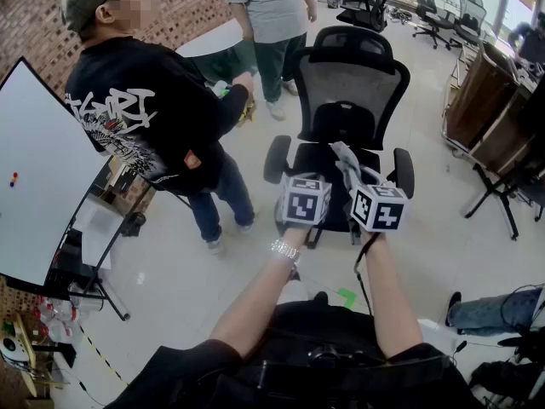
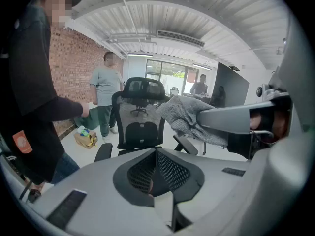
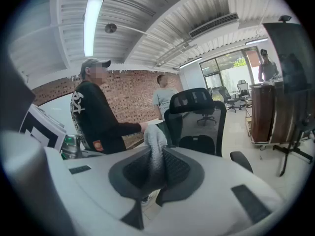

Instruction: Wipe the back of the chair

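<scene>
A black mesh office chair (image 1: 353,100) stands facing me in the head view, and it shows again in the left gripper view (image 2: 142,107) and the right gripper view (image 3: 197,117). My right gripper (image 1: 368,184) is shut on a grey cloth (image 1: 347,162), which sticks up between its pads (image 3: 156,154). It hovers in front of the seat, short of the backrest. My left gripper (image 1: 308,190) hangs close beside it on the left, shut with nothing between its jaws (image 2: 157,168). In the left gripper view the cloth (image 2: 184,116) and the right gripper's body lie at the right.
A person in a black shirt (image 1: 145,118) stands just left of the chair, reaching toward it. Another person in grey (image 1: 272,7) stands behind. A whiteboard (image 1: 38,169) is at far left, a wooden cabinet (image 1: 481,100) at right, more chairs (image 1: 443,11) at the back.
</scene>
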`<move>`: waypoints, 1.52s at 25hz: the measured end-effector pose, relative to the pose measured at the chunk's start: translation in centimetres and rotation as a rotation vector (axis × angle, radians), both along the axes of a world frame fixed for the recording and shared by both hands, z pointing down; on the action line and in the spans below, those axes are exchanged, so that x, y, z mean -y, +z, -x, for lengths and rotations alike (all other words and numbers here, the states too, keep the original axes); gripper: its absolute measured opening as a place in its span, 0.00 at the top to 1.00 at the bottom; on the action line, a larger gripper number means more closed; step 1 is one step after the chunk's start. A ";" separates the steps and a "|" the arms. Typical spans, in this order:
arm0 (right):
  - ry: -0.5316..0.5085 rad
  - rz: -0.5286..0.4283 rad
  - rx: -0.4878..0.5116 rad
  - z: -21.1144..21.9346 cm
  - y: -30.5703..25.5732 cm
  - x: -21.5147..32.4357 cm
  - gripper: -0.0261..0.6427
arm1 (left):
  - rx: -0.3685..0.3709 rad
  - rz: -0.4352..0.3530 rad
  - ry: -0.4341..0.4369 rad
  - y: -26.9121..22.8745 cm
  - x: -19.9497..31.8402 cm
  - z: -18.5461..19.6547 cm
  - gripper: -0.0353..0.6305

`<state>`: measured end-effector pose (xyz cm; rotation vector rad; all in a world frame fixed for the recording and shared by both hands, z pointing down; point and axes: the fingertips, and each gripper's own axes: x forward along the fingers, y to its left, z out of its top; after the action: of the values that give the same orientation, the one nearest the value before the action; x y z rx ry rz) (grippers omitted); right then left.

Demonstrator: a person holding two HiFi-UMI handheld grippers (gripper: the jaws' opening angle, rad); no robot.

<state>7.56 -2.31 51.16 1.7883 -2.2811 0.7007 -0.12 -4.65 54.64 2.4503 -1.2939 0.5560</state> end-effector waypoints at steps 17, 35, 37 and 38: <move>0.038 0.052 -0.057 3.2 1.4 16.0 0.89 | -0.039 0.015 0.045 -0.5 16.6 2.9 0.92; 0.092 -0.032 -0.142 -3.0 -3.6 33.0 0.89 | -0.083 -0.034 0.034 -2.9 25.3 4.5 0.92; 0.100 -0.069 -0.163 -4.1 -5.3 36.0 0.89 | -0.073 -0.054 0.030 -3.9 26.1 4.7 0.92; 0.102 -0.081 -0.171 -4.6 -6.0 37.6 0.89 | -0.070 -0.066 0.024 -4.5 26.6 4.7 0.92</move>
<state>12.17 -39.94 45.19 1.9306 -2.1487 0.4560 -4.86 -31.28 50.16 2.5179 -1.2753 0.4361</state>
